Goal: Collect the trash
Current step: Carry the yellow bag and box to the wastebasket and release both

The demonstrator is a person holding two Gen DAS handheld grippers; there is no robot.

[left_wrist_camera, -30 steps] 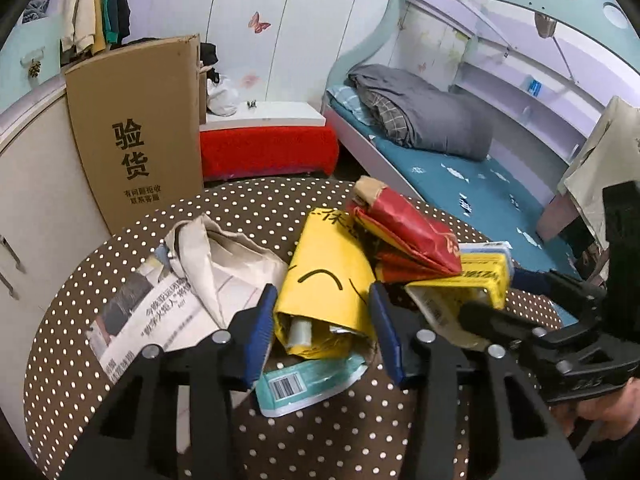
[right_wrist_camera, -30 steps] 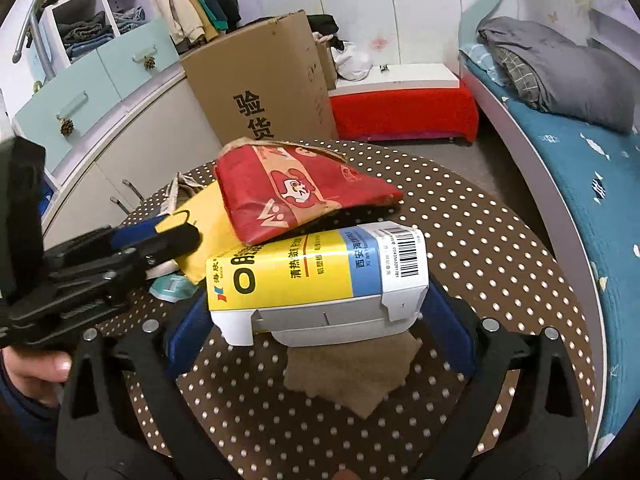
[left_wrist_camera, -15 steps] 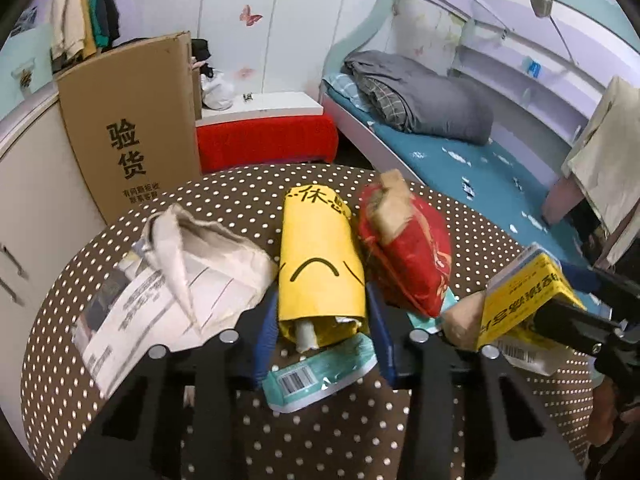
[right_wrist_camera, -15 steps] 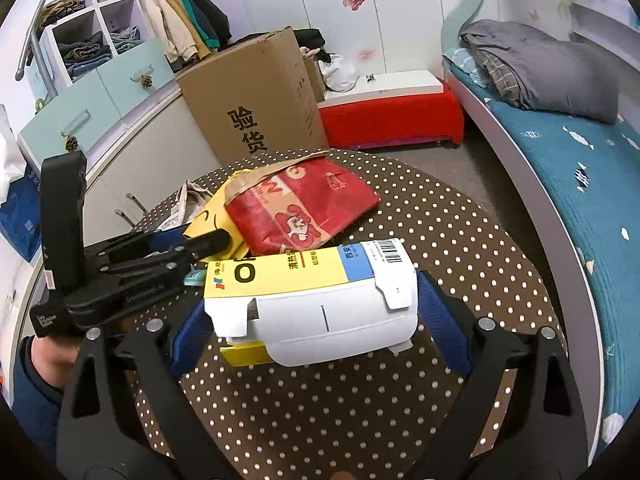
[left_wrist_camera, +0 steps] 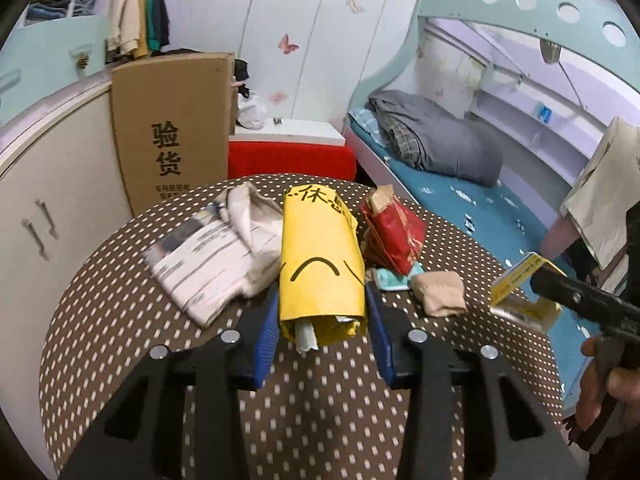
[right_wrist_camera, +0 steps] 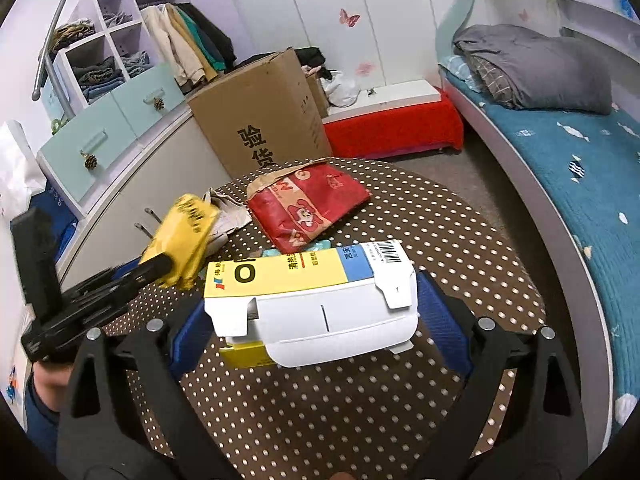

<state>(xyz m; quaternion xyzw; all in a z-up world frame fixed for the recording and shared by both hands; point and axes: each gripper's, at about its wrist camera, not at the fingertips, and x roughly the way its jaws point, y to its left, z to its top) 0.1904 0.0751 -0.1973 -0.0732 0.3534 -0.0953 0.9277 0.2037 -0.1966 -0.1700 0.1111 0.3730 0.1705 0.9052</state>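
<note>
Left hand-held gripper (left_wrist_camera: pixel 322 322): jaws just been closing, now clamped on yellow paper bag (left_wrist_camera: pixel 320 264), bag raised above polka-dot tabletop (left_wrist_camera: pixel 100 320). Right hand-held gripper (right_wrist_camera: pixel 316 312): clamped on yellow-white carton (right_wrist_camera: pixel 308 296), lifted clear of tabletop. Red paper bag (right_wrist_camera: pixel 308 204), newspaper (left_wrist_camera: pixel 208 256), beige wad (left_wrist_camera: pixel 440 294) lying on tabletop.

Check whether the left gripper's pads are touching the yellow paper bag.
Touching. The left wrist view shows both blue pads of the left gripper pressed against the sides of the yellow paper bag, with no gap on either side.
</note>
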